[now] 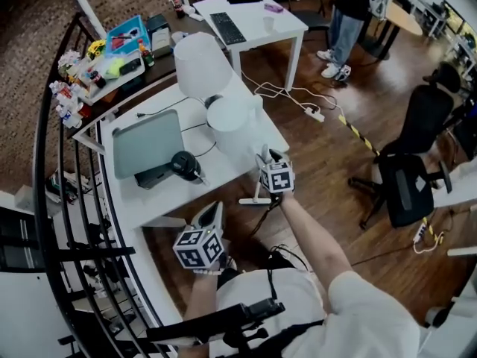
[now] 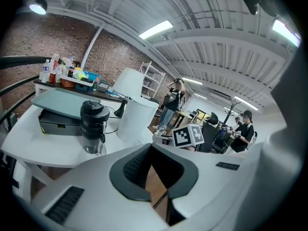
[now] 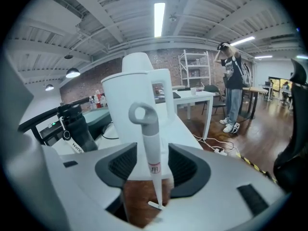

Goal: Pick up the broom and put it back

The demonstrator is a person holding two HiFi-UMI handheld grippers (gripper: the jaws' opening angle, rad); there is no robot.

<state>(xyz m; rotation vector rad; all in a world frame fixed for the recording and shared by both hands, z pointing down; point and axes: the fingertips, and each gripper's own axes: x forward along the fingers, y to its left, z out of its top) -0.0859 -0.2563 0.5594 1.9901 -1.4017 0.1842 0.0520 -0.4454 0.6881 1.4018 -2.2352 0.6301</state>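
The broom point(image 1: 258, 183) stands upright on the wooden floor by the white desk's front corner, its flat white head point(image 1: 252, 201) on the boards. In the right gripper view its white handle point(image 3: 148, 146) with a grey ring top rises between my right gripper's point(image 3: 150, 165) two pads, with a gap on either side. That right gripper point(image 1: 270, 159) is open around the handle. My left gripper point(image 1: 212, 215) hangs lower and to the left, beside the desk edge. In its own view the left gripper point(image 2: 154, 170) is open, with only floor showing between the jaws.
The white desk point(image 1: 149, 200) carries a black tumbler point(image 1: 186, 166), a grey laptop on a stand point(image 1: 147, 144) and two tall white cylinders point(image 1: 227, 121). Cables and a power strip point(image 1: 314, 113) lie on the floor. Office chairs point(image 1: 406, 185) stand right, a black railing point(image 1: 67, 200) left, a person point(image 1: 350, 21) beyond.
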